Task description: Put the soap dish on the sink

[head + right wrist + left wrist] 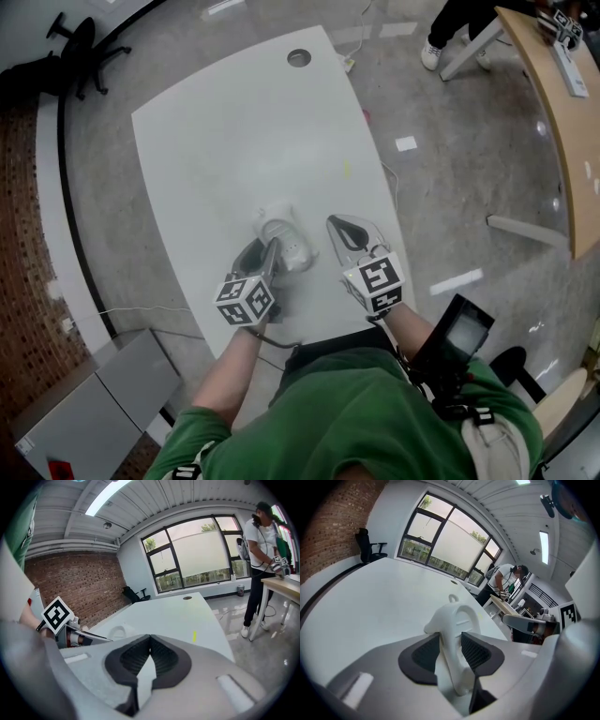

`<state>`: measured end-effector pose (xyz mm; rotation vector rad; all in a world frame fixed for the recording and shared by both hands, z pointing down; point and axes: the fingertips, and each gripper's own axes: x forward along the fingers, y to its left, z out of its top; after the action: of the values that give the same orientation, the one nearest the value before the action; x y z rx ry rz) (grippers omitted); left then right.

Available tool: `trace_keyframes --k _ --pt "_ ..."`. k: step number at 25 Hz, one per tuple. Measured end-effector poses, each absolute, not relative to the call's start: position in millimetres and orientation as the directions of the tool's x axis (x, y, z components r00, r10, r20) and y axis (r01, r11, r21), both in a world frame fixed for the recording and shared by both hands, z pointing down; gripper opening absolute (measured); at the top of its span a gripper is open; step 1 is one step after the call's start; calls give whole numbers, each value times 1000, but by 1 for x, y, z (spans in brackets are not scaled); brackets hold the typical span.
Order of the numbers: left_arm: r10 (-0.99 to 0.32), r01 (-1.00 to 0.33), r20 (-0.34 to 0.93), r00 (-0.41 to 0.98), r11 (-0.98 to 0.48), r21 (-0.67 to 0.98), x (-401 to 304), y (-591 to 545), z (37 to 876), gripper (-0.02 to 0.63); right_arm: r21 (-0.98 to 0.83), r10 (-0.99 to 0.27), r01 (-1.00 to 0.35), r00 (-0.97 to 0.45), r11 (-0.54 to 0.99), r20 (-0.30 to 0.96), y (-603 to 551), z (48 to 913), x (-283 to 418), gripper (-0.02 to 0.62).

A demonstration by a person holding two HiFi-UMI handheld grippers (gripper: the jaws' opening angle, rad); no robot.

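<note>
One white table (234,141) fills the middle, with one round hole (299,58) near its far end and one small yellow mark (346,170) on its top. One wooden table (562,141) stands well apart at the right, where one person (262,550) stands working; one black office chair (80,47) sits by the brick wall

Two grippers reach over the near edge, each with one marker cube. The left gripper (262,251) has its jaws spread wide around the one soap dish (457,620), a white moulded piece resting on the table; the pads flank its sides closely without clamping it. A small white ring (451,597) rises just behind the dish, and I cannot tell if it is a separate piece. The right gripper (150,639) is closed and empty, near the dish's right side but apart from it
</note>
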<state>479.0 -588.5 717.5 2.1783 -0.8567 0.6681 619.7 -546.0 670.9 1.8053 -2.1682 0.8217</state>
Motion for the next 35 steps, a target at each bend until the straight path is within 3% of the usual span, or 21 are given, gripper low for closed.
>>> trace_keyframes --k 11,20,35 --pt "-503 -731 551 666 -589 345 466 -598 690 167 -247 -862 -965 -198 87 467 -539 660 623 3" --pt "-587 -695 380 715 -658 290 455 -566 620 8 -211 -897 -974 -166 84 409 -510 619 607 3" --pt "-588 -596 129 799 -741 311 401 -468 511 6 -95 -951 -989 -137 115 279 -433 531 526 3"
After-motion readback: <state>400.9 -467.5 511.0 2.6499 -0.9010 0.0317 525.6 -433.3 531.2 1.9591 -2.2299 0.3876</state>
